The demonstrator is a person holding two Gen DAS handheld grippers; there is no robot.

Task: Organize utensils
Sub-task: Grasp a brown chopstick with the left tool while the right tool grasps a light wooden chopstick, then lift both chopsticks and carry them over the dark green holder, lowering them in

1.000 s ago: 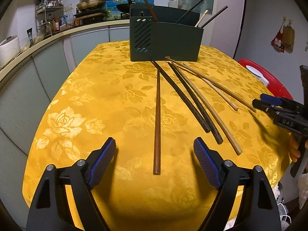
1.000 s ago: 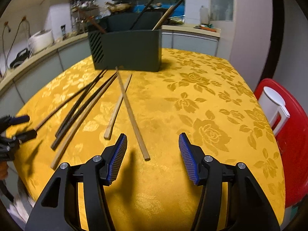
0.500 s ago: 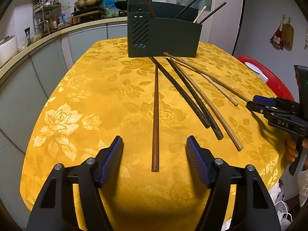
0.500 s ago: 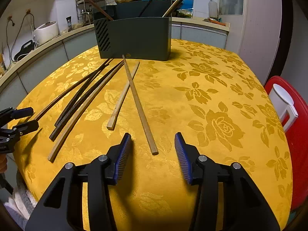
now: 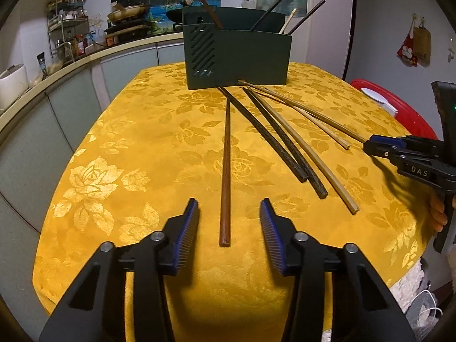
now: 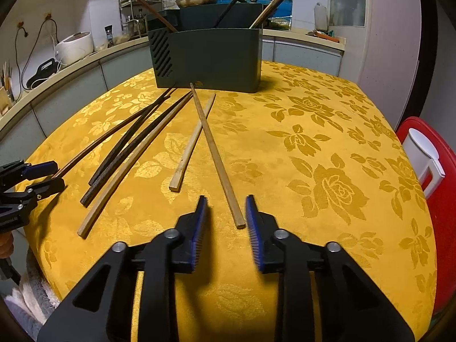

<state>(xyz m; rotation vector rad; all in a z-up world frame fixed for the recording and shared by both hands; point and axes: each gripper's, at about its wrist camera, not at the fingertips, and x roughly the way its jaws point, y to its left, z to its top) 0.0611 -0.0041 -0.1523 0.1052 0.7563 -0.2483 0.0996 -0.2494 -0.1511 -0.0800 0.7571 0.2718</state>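
Chopsticks lie fanned on the table [image 5: 119,148] before the holder [image 5: 236,57]. Left gripper [image 5: 228,213] jaws, closing, straddle the brown chopstick [image 5: 226,165]; right gripper [image 6: 225,213] jaws, closing, flank the bamboo chopstick [image 6: 216,154], neither touching.

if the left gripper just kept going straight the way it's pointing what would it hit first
Most likely the reddish-brown chopstick: its near end lies between the fingers of the left gripper, whose jaws have just been closing without yet pressing on it. Height above the yellow tablecloth is unclear, so the cloth could come first.
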